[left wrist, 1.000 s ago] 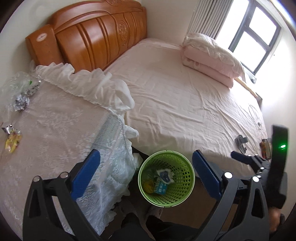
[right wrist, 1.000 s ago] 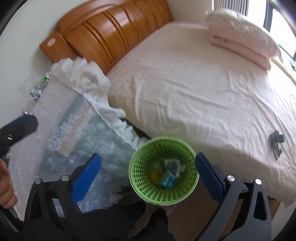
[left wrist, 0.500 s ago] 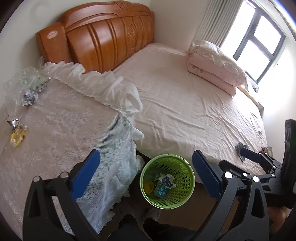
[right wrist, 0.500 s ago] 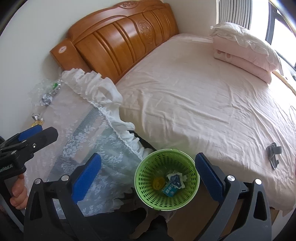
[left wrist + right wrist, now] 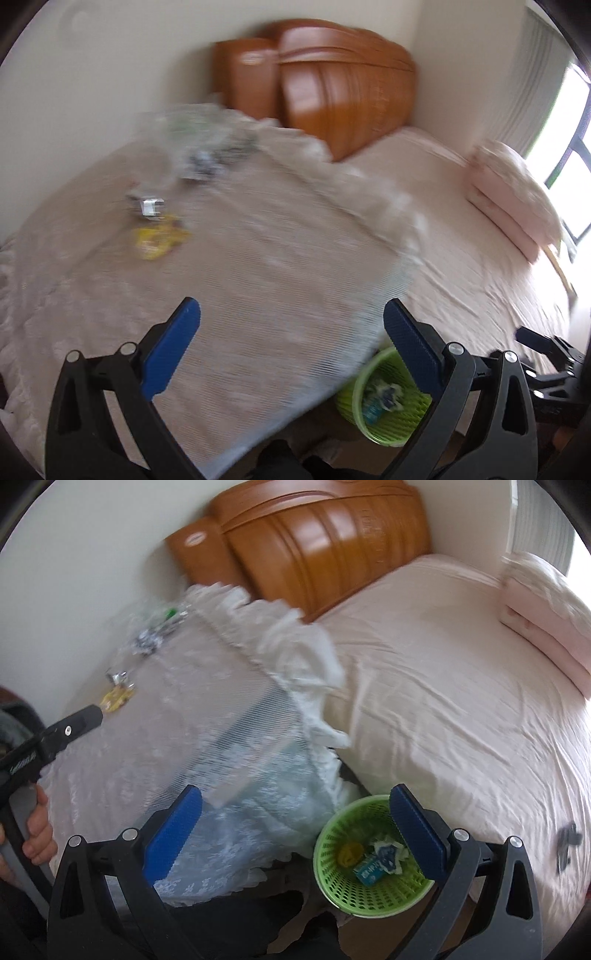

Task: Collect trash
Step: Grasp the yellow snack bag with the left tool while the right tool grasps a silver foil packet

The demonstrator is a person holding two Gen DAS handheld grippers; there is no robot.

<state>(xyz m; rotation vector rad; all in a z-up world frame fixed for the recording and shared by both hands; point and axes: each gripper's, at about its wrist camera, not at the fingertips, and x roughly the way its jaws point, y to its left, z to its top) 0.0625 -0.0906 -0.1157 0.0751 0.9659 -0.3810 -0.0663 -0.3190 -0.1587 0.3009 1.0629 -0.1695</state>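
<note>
Ahead, yellow wrapper (image 5: 159, 242) lies far beyond empty, spread left claw (image 5: 291, 345); blurred. Right claw (image 5: 295, 825) likewise spread, empty.

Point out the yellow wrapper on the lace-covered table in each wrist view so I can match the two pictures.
Left wrist view: the yellow wrapper lies left of centre on the lace cloth, blurred, just below a silver scrap.
Right wrist view: it sits at the far left, just beyond the tip of the left gripper.
Shared landmark: the green basket, low and right of centre in both.
</note>
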